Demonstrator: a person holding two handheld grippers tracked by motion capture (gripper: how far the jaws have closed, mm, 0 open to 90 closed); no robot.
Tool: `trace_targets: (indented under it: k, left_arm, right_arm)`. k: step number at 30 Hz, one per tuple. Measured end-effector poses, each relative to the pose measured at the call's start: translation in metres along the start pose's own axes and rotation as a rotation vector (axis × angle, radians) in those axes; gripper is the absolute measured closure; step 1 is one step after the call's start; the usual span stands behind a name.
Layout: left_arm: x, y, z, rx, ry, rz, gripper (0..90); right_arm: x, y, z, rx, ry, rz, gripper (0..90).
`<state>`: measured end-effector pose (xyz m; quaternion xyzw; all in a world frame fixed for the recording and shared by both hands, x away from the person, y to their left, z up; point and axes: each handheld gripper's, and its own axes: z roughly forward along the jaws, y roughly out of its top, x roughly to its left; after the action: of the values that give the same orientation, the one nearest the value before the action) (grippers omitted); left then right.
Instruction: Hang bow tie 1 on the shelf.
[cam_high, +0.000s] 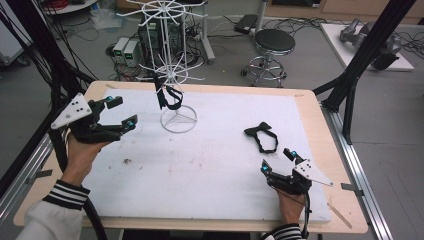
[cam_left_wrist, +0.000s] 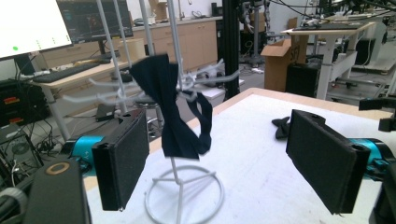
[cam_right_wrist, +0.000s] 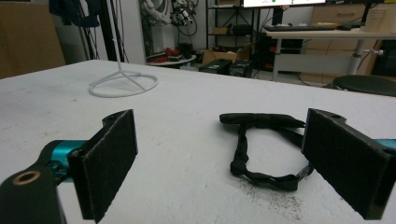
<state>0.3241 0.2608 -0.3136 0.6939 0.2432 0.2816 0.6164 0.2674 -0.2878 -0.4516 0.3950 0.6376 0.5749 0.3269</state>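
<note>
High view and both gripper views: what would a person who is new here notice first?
Probably the white wire rack at the far middle of the table, with a dark bow tie hanging from one of its hooks. A second bow tie lies flat on the white mat, just ahead of the right gripper. The left gripper is open too, facing the rack.

both grippers are black with teal-blue fittings near flat, foam-padded jaws; the left gripper and right gripper each carry a grey three-cornered plate dotted with holes. sleeves are white with black-striped cuffs.
</note>
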Motion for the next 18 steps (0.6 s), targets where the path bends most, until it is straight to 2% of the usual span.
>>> trace_targets:
  k: [5, 10, 13, 18]
  left_arm:
    - [-0.005, -0.022, -0.006, 0.010, 0.000, -0.019, 21.8]
    - [-0.010, -0.041, -0.015, -0.009, 0.002, -0.041, 21.7]
    - [-0.013, -0.053, -0.021, -0.032, -0.021, -0.054, 21.4]
    - [-0.016, -0.073, -0.030, -0.041, -0.019, -0.079, 21.2]
  right_arm:
    - [0.000, 0.000, 0.000, 0.001, 0.001, 0.002, 10.0]
    - [0.001, 0.000, 0.000, 0.005, 0.000, 0.003, 9.9]
    - [0.001, 0.000, 0.000, 0.006, 0.000, 0.001, 9.9]
    - [0.001, 0.000, 0.000, 0.007, -0.004, -0.002, 10.0]
